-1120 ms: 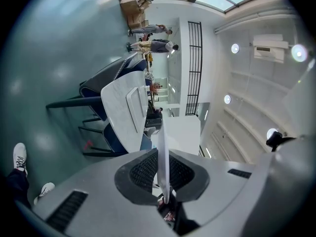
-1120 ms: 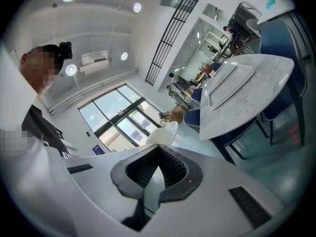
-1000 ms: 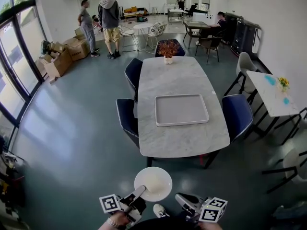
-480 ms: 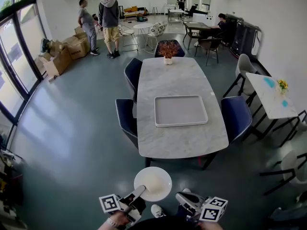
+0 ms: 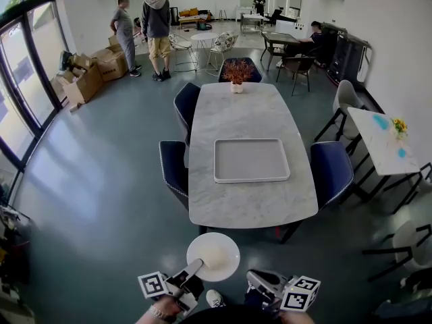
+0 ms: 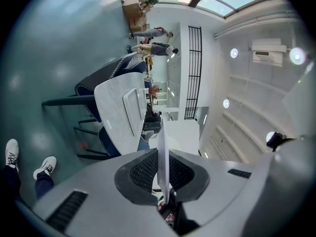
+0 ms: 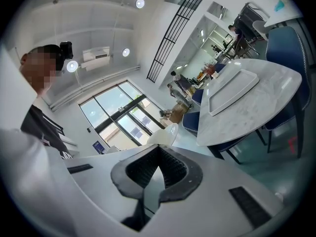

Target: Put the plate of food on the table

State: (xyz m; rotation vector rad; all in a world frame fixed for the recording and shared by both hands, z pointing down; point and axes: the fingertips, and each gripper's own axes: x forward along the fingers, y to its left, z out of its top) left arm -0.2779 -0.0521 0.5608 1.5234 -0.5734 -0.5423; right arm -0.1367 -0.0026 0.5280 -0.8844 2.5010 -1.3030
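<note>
The plate [image 5: 213, 256] is coloured plain white; the table [image 5: 250, 204] is patterned in grey-veined white marble; the chairs [image 5: 329, 167] are covered in dark blue.

head view: from above, facing forward and steeply down, table [image 5: 253, 204] well ahead | left gripper view: low, rolled on its side, just behind its own jaws | right gripper view: low, tilted upward, also just behind its jaws | shared by all three: table and tray [image 5: 251, 160]

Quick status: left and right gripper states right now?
Left gripper: closed on the rim of the plate.
Right gripper: closed, nothing between its jaws.
</note>
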